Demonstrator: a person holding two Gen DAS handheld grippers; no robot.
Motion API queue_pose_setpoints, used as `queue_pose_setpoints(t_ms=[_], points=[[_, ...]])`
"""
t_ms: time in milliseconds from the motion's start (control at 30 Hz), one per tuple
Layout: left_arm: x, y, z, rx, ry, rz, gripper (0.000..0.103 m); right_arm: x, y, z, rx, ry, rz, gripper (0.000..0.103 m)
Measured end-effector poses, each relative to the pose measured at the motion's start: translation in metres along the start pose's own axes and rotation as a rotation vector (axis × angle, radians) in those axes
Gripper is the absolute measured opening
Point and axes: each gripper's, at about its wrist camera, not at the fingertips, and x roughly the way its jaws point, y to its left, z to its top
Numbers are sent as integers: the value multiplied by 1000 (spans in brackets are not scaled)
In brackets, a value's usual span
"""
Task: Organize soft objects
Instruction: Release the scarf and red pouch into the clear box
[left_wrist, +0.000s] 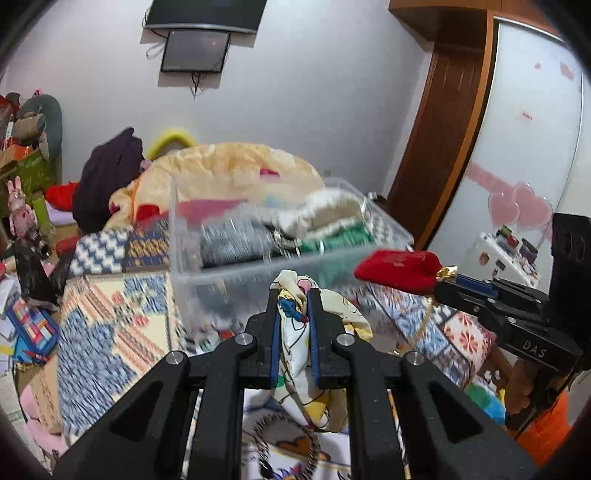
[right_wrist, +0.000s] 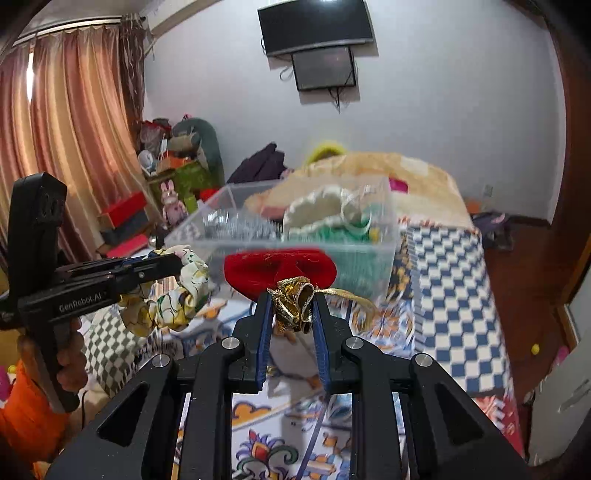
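Observation:
My left gripper (left_wrist: 292, 295) is shut on a cream printed scrunchie (left_wrist: 325, 321), which hangs down between its fingers; it also shows in the right wrist view (right_wrist: 173, 299). My right gripper (right_wrist: 290, 301) is shut on the gold ribbon neck (right_wrist: 293, 302) of a red velvet pouch (right_wrist: 280, 269); the pouch also shows in the left wrist view (left_wrist: 399, 267). Both are held in the air just in front of a clear plastic bin (left_wrist: 236, 273) holding folded soft items on the bed.
A patterned bedspread (left_wrist: 110, 317) covers the bed, with a checked part (right_wrist: 450, 280) on the right. A yellow blanket (left_wrist: 229, 173) and a dark bag (left_wrist: 107, 177) lie behind the bin. Clutter stands at the left (left_wrist: 26, 229).

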Motion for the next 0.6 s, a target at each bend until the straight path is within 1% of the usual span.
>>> queue_pose_setpoints(t_ms=[200, 400, 500, 600], points=[[-4, 12, 33, -17, -50, 37, 12, 3, 4, 33, -21, -83, -3, 19], [1, 22, 55, -11, -77, 94, 12, 13, 8, 61, -50, -138, -3, 18], [12, 26, 64, -4, -81, 130, 12, 25, 10, 66, -61, -118, -8, 18], [27, 34, 70, -17, -74, 161, 12, 38, 8, 59, -56, -81, -16, 18]])
